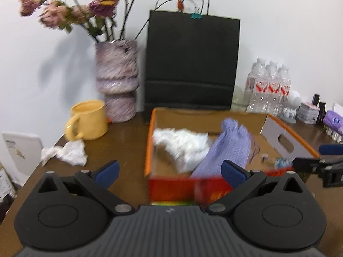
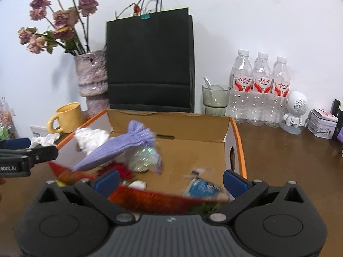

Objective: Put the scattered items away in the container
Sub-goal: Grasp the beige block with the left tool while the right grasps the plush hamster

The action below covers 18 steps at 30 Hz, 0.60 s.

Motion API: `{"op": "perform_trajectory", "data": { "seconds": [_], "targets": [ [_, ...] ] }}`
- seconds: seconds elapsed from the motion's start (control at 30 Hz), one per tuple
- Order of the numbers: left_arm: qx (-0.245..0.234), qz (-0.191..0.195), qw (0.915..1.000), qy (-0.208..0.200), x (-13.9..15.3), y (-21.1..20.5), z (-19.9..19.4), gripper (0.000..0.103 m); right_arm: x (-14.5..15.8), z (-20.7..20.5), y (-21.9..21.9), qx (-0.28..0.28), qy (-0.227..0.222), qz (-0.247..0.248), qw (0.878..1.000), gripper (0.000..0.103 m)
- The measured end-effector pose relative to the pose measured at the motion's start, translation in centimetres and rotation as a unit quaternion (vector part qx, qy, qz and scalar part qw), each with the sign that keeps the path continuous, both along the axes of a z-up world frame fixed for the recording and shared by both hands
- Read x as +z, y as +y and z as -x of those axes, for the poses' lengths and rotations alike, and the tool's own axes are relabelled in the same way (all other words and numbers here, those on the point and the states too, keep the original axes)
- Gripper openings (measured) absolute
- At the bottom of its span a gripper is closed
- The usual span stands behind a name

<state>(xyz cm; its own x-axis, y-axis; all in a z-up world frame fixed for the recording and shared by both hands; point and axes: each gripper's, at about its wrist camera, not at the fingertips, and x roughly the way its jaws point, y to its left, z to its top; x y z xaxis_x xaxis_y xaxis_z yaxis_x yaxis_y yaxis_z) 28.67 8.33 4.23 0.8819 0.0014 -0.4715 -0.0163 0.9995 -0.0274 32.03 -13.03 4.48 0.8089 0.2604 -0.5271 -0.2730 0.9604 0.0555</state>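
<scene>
A brown desk [image 2: 289,150] runs along a white wall, with a black paper bag [image 2: 150,64], a vase of dried roses [image 2: 92,75] and three water bottles [image 2: 259,90] standing at the back; in front of the bag sits the container, an orange-edged cardboard box [image 2: 238,141]; already inside it lie white crumpled paper [image 2: 92,139], a purple sock [image 2: 120,150], a shiny clear wrapper [image 2: 143,156] and a small blue packet [image 2: 203,187], so most of the tidying looks done; left outside, near the yellow mug [image 1: 88,120], is one crumpled tissue [image 1: 66,154] on the desk; the left gripper [image 1: 169,171] hangs released and empty at the box's near wall; the right gripper [image 2: 171,182] likewise stands spread and empty over the box's near edge; the tissue seems the remaining job, though blur hides small scraps.
</scene>
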Motion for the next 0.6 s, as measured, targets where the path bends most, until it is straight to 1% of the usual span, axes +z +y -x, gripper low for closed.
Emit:
{"op": "perform_trajectory", "data": {
  "seconds": [0.13,0.27,0.33,0.4,0.43,0.53,0.57,0.6],
  "targets": [
    [0.009,0.004,0.9996,0.026,-1.6,1.3,2.7,0.103,-0.4,2.8,0.8,0.000,0.007,-0.005,1.000,0.103],
    [0.017,0.014,0.9986,0.048,-3.1,1.8,4.5,0.103,-0.9,5.4,2.0,0.007,0.015,-0.012,1.000,0.103],
    [0.021,0.019,0.9979,0.059,-3.8,1.7,5.1,0.103,-1.5,6.5,2.6,0.006,0.021,-0.013,1.000,0.100],
    [0.023,0.022,0.9970,0.071,-4.5,1.5,5.5,0.103,-2.1,7.2,3.2,0.002,0.031,-0.018,0.999,0.094],
    [0.024,0.022,0.9966,0.076,-4.9,1.4,5.7,0.103,-2.4,7.4,3.4,0.000,0.037,-0.020,0.999,0.093],
    [0.033,0.024,0.9950,0.091,-5.8,1.0,5.7,0.103,-3.3,7.4,4.2,-0.009,0.049,-0.021,0.999,0.089],
    [0.035,0.028,0.9943,0.097,-6.0,0.9,5.7,0.103,-3.6,7.3,4.4,-0.015,0.053,-0.023,0.998,0.085],
    [0.038,0.031,0.9937,0.101,-6.2,0.8,5.6,0.101,-3.9,7.1,4.5,-0.019,0.056,-0.032,0.998,0.084]
  ]
}}
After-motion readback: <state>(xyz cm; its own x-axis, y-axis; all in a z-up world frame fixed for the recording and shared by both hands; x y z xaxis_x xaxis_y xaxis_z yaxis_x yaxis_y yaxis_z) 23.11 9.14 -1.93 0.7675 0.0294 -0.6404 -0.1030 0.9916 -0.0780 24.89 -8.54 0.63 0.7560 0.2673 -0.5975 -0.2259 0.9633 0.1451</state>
